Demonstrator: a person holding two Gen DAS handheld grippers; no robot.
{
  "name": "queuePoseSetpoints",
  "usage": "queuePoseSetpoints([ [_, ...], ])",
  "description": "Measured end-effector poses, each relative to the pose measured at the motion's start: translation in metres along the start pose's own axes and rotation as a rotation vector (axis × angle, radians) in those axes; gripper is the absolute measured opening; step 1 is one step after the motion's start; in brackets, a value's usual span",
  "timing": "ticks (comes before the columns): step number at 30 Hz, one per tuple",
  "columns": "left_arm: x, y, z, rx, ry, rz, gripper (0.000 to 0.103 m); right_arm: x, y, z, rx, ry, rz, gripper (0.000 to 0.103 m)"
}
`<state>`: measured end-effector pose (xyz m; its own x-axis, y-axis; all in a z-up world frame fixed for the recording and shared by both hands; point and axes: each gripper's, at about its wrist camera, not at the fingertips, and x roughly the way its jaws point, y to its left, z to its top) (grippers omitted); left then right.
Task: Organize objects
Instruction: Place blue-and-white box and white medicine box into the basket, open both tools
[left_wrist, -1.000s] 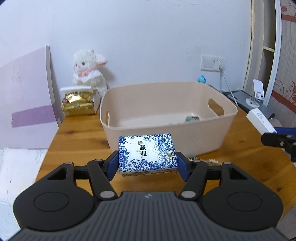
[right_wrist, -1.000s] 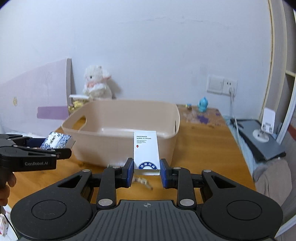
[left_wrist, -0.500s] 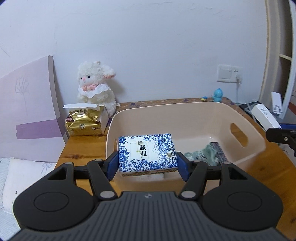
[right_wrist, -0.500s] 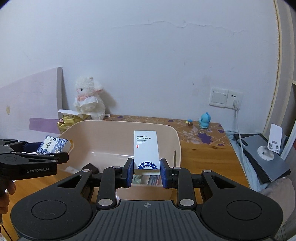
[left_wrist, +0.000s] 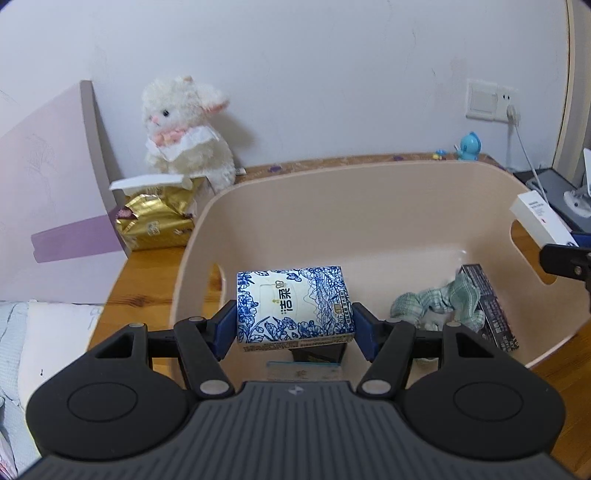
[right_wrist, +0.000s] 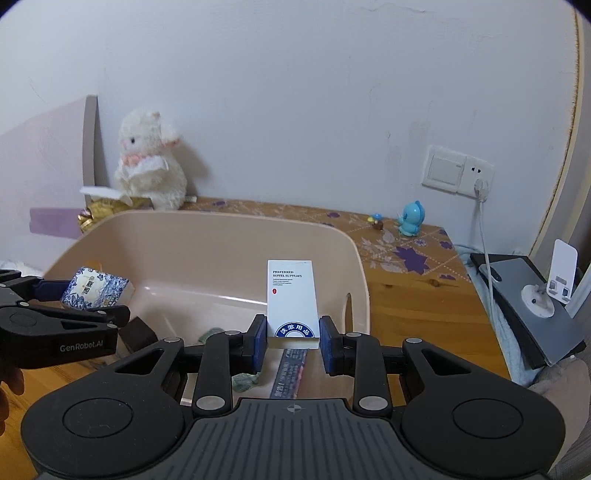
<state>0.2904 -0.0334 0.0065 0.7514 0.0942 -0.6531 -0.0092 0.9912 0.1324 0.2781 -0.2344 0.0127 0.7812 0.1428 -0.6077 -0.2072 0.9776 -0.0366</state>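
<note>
Left wrist view: my left gripper (left_wrist: 295, 325) clamps the blue tissue pack (left_wrist: 293, 308) mid-frame over the bin (left_wrist: 369, 206); my right gripper (right_wrist: 293, 341) clamps the white box (right_wrist: 291, 299).

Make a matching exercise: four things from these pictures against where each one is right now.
Things:
1. blue-and-white tissue pack
2. white hotel-supplies box
3. green checked cloth
4. gold tissue pack

Places:
A. on the table beside the plush lamb
B. lying inside the beige bin
C. clamped in the right tool
D. clamped in the left tool

Pairs: 1-D, 2-C, 3-B, 4-A
</note>
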Motion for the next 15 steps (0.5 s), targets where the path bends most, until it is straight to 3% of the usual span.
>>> queuePoseSetpoints([
  [5,0.01,-0.008,-0.001,0.023,0.044,0.037,0.067,0.017,-0.005,-0.002,0.015,0.043,-0.002,0.029],
  [6,0.009,-0.008,-0.001,0.02,0.045,0.028,0.068,0.019,-0.008,-0.002,0.026,0.051,0.002,0.036],
  [9,0.002,-0.005,0.0,0.008,0.032,0.0,0.08,0.016,-0.015,-0.003,0.048,0.044,0.013,0.044],
  [10,-0.002,-0.005,0.001,0.01,0.016,0.004,0.084,0.013,-0.016,-0.003,0.051,0.037,0.021,0.051],
  [15,-0.023,-0.003,0.004,0.017,-0.023,0.019,0.092,-0.014,-0.017,-0.004,0.041,-0.014,0.03,0.066],
])
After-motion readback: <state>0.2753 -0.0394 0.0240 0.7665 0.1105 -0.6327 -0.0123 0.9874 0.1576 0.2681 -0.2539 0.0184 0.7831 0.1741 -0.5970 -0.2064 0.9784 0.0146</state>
